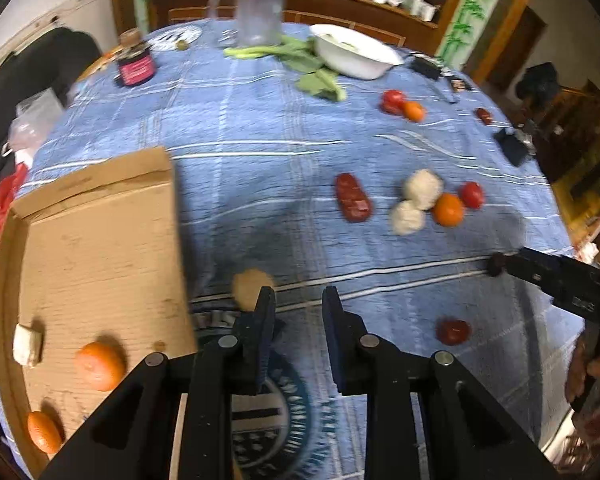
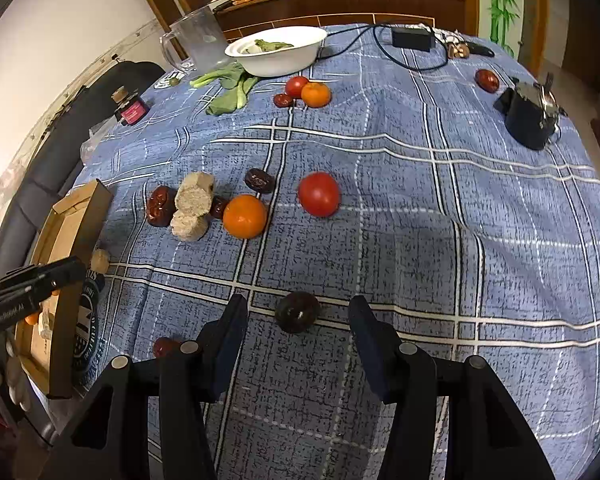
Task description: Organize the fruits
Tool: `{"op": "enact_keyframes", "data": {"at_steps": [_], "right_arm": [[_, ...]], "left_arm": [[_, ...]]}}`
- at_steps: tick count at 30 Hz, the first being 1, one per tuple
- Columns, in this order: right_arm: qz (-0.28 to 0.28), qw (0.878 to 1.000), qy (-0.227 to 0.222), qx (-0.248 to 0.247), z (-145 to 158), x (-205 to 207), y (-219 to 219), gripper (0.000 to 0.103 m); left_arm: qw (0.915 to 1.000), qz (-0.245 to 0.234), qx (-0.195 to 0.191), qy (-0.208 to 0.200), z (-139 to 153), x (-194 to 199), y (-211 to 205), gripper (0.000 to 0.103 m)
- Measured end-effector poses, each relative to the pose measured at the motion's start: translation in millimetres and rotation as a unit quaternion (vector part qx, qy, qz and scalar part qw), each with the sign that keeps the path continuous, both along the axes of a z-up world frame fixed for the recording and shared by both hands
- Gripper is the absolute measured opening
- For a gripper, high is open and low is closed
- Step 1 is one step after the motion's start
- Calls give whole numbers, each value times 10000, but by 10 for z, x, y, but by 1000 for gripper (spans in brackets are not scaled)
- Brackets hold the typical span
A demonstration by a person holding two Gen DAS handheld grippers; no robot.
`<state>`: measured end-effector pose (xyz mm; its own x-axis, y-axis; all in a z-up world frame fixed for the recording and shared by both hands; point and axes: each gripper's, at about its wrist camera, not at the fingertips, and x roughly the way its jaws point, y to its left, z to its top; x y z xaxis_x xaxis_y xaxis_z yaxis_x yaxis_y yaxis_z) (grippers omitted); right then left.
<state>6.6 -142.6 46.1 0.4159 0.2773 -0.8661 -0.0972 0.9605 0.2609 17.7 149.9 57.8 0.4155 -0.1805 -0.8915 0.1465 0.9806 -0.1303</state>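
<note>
Down in the left wrist view, the left claw hangs over the blue checked surface, its jaws nearly together with nothing between them; a tan round piece sits just past its left finger, beside the cardboard tray holding two oranges. From the right wrist, the right claw stands spread around a dark round fruit, pads not touching it; its stem end faces the camera, with no clear long axis. Beyond lie a tomato and an orange.
</note>
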Motion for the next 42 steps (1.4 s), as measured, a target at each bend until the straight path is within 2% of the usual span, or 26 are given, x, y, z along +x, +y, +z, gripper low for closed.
{"op": "enact_keyframes", "data": {"at_steps": [5, 8, 11, 13, 15, 17, 19, 22, 23, 24, 26, 29, 31, 32, 33, 34, 37, 42], "right_arm": [[52, 10000, 14, 22, -24, -7, 61, 57], [75, 10000, 18, 16, -36, 6, 69, 57], [62, 10000, 41, -18, -63, 22, 49, 57], [55, 10000, 59, -32, -91, 43, 36, 57], [72, 9999, 83, -60, -125, 69, 45, 57], [114, 9998, 99, -115, -165, 90, 81, 56], [162, 9996, 79, -239, -193, 99, 137, 56], [249, 9982, -46, -552, -198, 107, 245, 54], [262, 9977, -68, -621, -201, 109, 261, 51], [267, 9971, -90, -713, -204, 109, 279, 47], [246, 9959, -117, -865, -207, 105, 291, 39], [163, 9964, -109, -820, -203, 101, 236, 29], [108, 9977, -74, -668, -193, 88, 191, 27], [89, 9980, -64, -620, -192, 82, 183, 26], [60, 9983, -50, -572, -188, 62, 169, 26], [42, 9986, -37, -524, -185, 48, 161, 26], [12, 9992, -17, -407, -159, -3, 165, 26], [66, 9992, -138, -365, -20, -62, 252, 26]], "left_arm": [[9993, -9, 372, 67, -144, 111, -47, 35], [9964, -78, 844, 49, -219, 134, -130, 51], [9942, -143, 1069, 28, -263, 141, -168, 52], [9927, -206, 1192, -25, -264, 117, -181, 49], [9912, -210, 1299, -104, -242, 100, -160, 30], [9926, -207, 1191, -117, -208, 93, -115, 18], [9947, -168, 1008, -78, -199, 95, -53, 18], [9951, -205, 960, -125, -202, 91, -47, 18], [9949, -196, 984, -128, -207, 96, -48, 23], [9947, -188, 1006, -80, -226, 111, -42, 33], [9940, -216, 1070, -88, -260, 116, -53, 36], [9882, -373, 1481, -129, -331, 100, -128, 35], [9850, -373, 1669, -234, -325, 88, -131, 23], [9854, -331, 1648, -257, -305, 88, -100, 16], [9888, -284, 1449, -221, -279, 94, -49, 16], [9938, -164, 1083, -173, -240, 97, 28, 16], [9950, -31, 957, -270, -172, 48, 85, 15], [9978, 73, 518, -413, -13, -79, 153, 16]]}}
